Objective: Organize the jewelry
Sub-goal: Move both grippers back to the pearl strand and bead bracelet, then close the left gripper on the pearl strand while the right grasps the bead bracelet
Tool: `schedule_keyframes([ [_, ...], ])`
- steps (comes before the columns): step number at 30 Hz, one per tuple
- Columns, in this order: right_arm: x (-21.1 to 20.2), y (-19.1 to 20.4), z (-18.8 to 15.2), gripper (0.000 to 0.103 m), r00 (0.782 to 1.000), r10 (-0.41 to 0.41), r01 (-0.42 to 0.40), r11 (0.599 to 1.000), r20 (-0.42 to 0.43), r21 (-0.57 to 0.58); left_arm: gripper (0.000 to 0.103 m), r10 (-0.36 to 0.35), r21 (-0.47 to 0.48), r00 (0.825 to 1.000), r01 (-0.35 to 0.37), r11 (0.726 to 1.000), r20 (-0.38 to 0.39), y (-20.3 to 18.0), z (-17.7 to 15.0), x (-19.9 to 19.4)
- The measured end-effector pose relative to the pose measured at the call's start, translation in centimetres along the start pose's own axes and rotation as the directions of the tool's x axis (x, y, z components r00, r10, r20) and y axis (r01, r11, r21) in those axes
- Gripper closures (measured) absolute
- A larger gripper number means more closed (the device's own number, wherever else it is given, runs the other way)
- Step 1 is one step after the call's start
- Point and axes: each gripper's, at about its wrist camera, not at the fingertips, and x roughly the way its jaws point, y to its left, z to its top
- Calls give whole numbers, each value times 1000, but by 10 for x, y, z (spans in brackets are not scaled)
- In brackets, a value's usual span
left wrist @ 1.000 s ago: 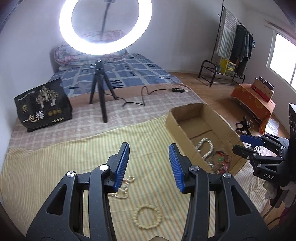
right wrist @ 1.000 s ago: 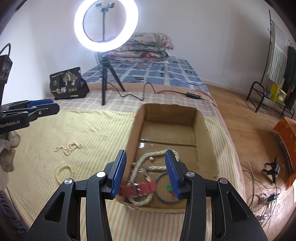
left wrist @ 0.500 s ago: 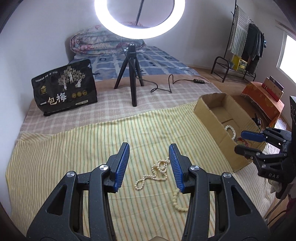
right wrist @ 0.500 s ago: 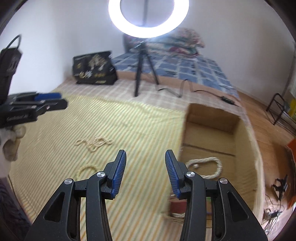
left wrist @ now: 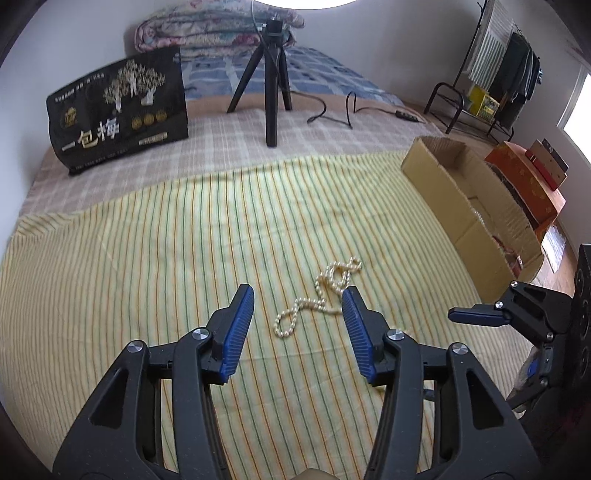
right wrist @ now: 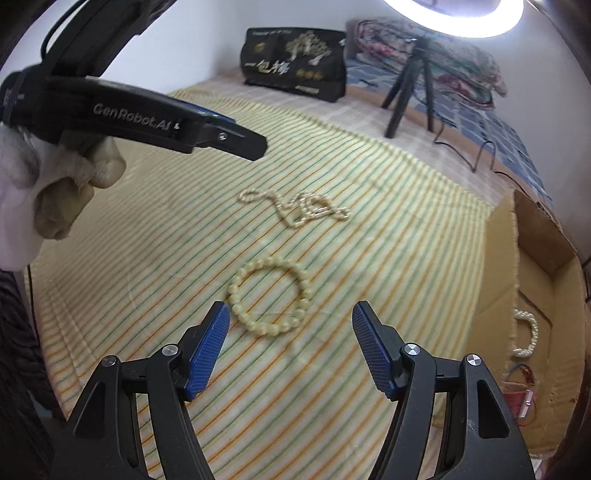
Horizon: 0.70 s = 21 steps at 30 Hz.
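Note:
A tangled pearl necklace [left wrist: 319, 297] lies on the striped yellow cloth [left wrist: 147, 258], just beyond my open, empty left gripper [left wrist: 297, 314]; it also shows in the right wrist view [right wrist: 295, 206]. A cream bead bracelet [right wrist: 269, 297] lies flat on the cloth just ahead of my open, empty right gripper [right wrist: 290, 325]. The right gripper appears at the right of the left wrist view [left wrist: 476, 316]. The left gripper reaches in from the upper left of the right wrist view [right wrist: 236, 144]. A cardboard box [right wrist: 532, 295] to the right holds a pearl strand [right wrist: 524, 334] and red jewelry [right wrist: 517, 395].
A ring-light tripod [left wrist: 273, 74] and its cable [left wrist: 332, 110] stand on the bed beyond the cloth. A black printed bag [left wrist: 118, 110] leans at the back left. Folded quilts [left wrist: 207, 29] lie against the wall. A clothes rack [left wrist: 491, 74] and an orange box [left wrist: 528, 177] are off the bed, right.
Both grippers swung left, away from the box and toward the cloth. The left now faces the pearl necklace, the right hovers over the bead bracelet with jaws spread wider.

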Motion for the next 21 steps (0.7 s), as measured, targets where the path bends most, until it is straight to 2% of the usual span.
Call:
schedule_keyframes([
  [4, 9, 4, -1, 34, 1000, -8, 8, 1000, -14, 0, 52, -4, -4, 999, 4, 1000, -34, 1, -6, 12],
  [8, 13, -13, -1, 34, 1000, 19, -18, 994, -7, 109, 52, -17, 10, 999, 17, 1000, -41, -4, -5, 18],
  [12, 21, -24, -1, 35, 1000, 20, -17, 986, -14, 166, 52, -21, 15, 999, 22, 1000, -49, -9, -3, 26],
  [15, 26, -24, 0, 35, 999, 26, -22, 985, -19, 171, 52, -19, 29, 998, 20, 999, -52, -13, -1, 33],
  [21, 31, -23, 2, 43, 1000, 18, -15, 985, -21, 169, 52, -17, 67, 998, 21, 998, -62, -23, 1, 48],
])
